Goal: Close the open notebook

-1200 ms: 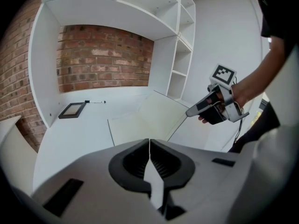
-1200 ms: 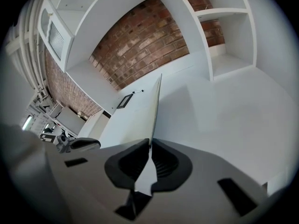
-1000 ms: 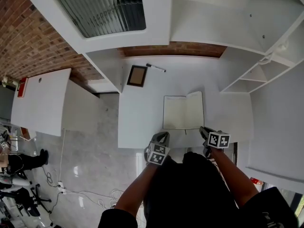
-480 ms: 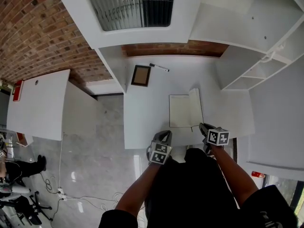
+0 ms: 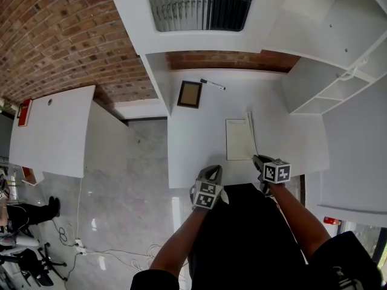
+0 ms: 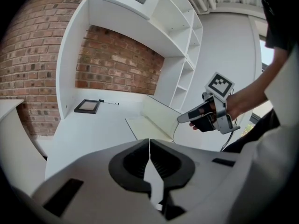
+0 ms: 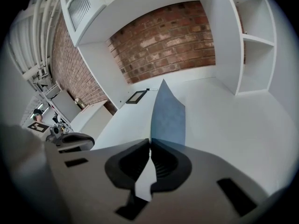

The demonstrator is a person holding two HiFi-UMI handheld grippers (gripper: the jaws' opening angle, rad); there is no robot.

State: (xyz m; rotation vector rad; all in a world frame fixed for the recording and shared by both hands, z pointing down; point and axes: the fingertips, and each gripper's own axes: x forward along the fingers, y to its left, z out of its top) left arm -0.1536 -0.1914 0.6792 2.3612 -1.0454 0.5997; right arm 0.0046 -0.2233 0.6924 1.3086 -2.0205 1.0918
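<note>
The notebook [image 5: 239, 139] lies on the white desk [image 5: 290, 132] with its left page flat. Its right cover [image 5: 250, 133] stands nearly on edge above the spine. In the right gripper view this blue-grey cover [image 7: 167, 113] rises straight out of the jaws. My right gripper [image 5: 257, 159] is shut on the cover's near edge, and the left gripper view shows it as well [image 6: 183, 119]. My left gripper [image 5: 211, 173] hangs at the desk's front edge, left of the notebook, shut with nothing in it [image 6: 149, 146].
A small framed picture [image 5: 190, 94] and a black pen [image 5: 212, 84] lie at the back of the desk by the brick wall. White shelves [image 5: 338, 71] stand on the right. A second white table [image 5: 54, 128] is on the left.
The notebook's right half has swung up from flat to nearly upright, held by my right gripper. Both grippers have shifted a little along the desk's front edge.
</note>
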